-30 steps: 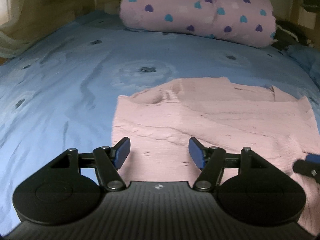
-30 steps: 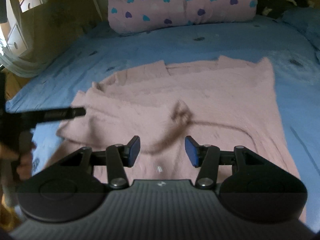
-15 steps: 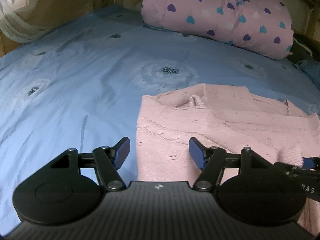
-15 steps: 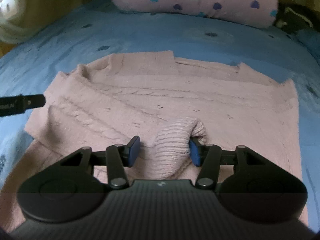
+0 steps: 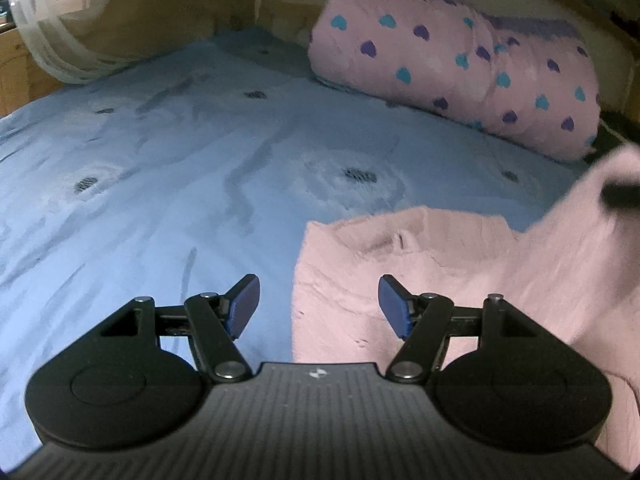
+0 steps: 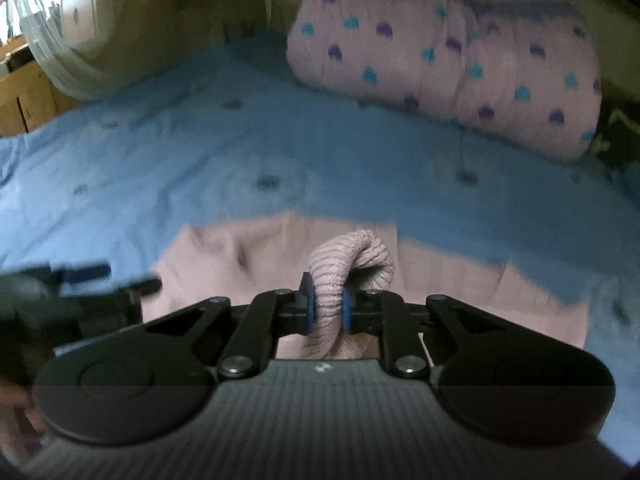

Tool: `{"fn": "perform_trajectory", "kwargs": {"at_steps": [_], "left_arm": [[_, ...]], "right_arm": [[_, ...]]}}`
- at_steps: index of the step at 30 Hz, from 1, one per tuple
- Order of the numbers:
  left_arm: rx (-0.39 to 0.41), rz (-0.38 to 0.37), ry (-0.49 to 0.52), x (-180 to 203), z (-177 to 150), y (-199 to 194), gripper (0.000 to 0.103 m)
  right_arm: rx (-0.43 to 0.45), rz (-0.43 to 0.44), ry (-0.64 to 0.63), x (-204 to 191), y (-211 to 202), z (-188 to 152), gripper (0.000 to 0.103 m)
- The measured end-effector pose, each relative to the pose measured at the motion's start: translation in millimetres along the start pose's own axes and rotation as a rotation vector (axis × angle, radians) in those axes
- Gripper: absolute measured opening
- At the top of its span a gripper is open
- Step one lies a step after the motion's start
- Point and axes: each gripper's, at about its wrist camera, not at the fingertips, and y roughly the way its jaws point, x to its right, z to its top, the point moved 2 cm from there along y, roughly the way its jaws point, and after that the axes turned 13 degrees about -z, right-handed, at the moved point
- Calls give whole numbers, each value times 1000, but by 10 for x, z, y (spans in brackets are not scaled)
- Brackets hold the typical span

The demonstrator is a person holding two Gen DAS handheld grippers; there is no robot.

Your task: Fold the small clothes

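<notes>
My right gripper (image 6: 326, 310) is closing, its pads clamping the ribbed cuff (image 6: 352, 256) of the pink sweater (image 5: 400, 280). My left gripper (image 5: 318, 306) hangs open, empty.

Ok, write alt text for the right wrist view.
The right gripper is closing on the ribbed cuff of a pink sweater lying on a blue bedsheet. A heart-print pink bolster lies behind.

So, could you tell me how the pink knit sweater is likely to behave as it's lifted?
Probably floppy: the ribbed edge bunches into a soft roll where the right gripper, jaws closing, pinches the sweater. It likely drapes and trails, since the rest lies limp on the blue bedsheet.
</notes>
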Motion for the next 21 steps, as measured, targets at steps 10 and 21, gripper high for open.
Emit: {"fn": "perform_trajectory", "kwargs": {"at_steps": [10,21], "left_arm": [[46,-24,-9,-25,27,-106,72],[-50,-39,129,341,-164,245,73]], "right_arm": [[209,-85,68,303,-552,881,15],[133,-244,273,1385,-423,420,15]]}}
